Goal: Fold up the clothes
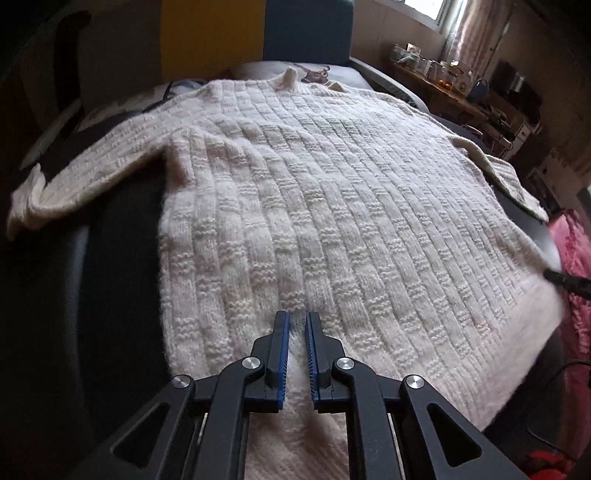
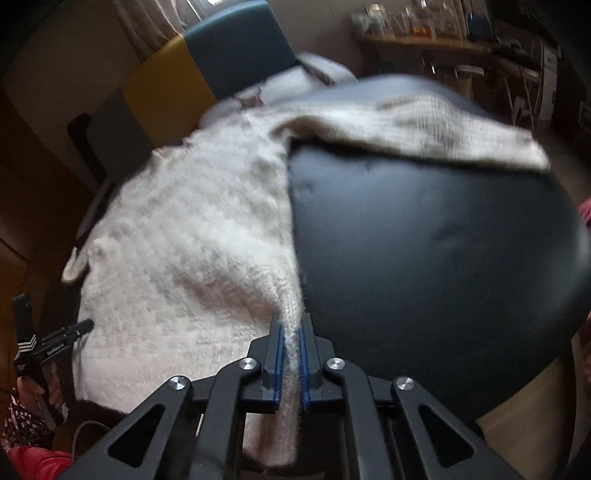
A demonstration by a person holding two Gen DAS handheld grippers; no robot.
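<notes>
A cream knitted sweater lies flat on a dark round surface, neck away from me, one sleeve out to the left and the other sleeve out to the right. My left gripper is at the sweater's bottom hem, its blue pads pinching a ridge of the hem. My right gripper is shut on the sweater's lower right edge. The right gripper's tip shows at the right of the left wrist view; the left gripper shows at the left of the right wrist view.
Yellow and blue panels stand behind the surface. A cluttered wooden shelf runs along the back right under a window. Pink fabric lies at the right. Red cloth lies at the lower left.
</notes>
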